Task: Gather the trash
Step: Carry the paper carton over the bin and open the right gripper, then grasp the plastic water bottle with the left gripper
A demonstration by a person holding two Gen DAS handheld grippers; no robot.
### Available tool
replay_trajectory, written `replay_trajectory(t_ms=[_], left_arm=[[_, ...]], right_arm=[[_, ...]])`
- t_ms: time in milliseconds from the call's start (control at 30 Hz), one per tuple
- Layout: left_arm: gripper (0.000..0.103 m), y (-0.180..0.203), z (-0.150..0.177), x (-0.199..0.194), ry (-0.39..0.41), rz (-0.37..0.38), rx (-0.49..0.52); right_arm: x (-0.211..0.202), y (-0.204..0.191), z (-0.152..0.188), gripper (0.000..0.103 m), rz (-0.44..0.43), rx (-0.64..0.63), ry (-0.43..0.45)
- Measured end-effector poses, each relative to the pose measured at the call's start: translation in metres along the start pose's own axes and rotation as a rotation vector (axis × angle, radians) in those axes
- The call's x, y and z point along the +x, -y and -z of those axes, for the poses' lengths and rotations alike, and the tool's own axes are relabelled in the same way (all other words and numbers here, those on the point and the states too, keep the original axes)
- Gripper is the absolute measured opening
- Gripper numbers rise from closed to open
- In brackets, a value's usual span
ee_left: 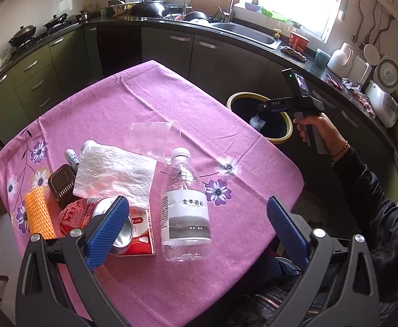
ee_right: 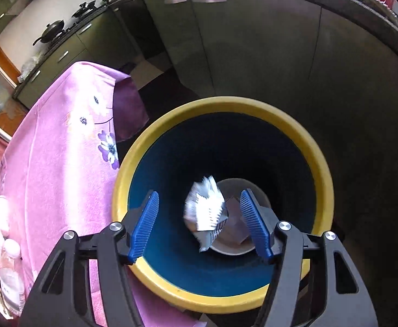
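My right hand-held gripper (ee_right: 199,226) hangs open over the bin (ee_right: 321,169) as a wrapper (ee_right: 204,212) drops in, and my open, empty left hand-held gripper (ee_left: 196,234) faces the bottle (ee_left: 185,209), cup (ee_left: 155,139), napkin (ee_left: 114,174) and can (ee_left: 76,215) left on the surface (ee_left: 144,95).

Two wrist views, one shared bin

Left wrist looks across the table (ee_left: 144,103) toward the far counter; right wrist looks straight down, close, into the bin (ee_right: 318,163); both show it.
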State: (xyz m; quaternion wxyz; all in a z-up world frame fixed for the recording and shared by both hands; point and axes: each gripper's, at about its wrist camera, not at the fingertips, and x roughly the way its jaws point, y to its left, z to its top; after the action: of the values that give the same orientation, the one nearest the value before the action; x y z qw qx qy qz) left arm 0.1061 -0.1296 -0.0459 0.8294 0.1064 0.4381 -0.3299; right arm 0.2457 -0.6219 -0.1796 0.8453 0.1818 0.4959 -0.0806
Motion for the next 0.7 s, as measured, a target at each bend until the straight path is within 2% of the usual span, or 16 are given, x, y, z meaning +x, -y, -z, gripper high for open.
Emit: replay_trajectory(t_ms=[167, 333, 467, 700], left_arm=[[0.096, 0.004, -0.003, 0.009, -0.019, 0.010, 0.017], [0.096, 0.005, -0.010, 0.025, -0.059, 0.011, 0.023], [0.096, 0.001, -0.020, 0.049, -0.138, 0.016, 0.010], [0.096, -0.003, -0.032, 0.094, -0.307, 0.033, -0.026]], right_arm=[[-0.024, 0.003, 0.006, 0.063, -0.024, 0.002, 0.038], [-0.056, -0.019, 0.029, 0.067, -0.055, -0.045, 0.081], [-0.077, -0.029, 0.051, 0.069, -0.088, -0.088, 0.109], [-0.095, -0.042, 0.072, 0.069, -0.118, -0.128, 0.104]])
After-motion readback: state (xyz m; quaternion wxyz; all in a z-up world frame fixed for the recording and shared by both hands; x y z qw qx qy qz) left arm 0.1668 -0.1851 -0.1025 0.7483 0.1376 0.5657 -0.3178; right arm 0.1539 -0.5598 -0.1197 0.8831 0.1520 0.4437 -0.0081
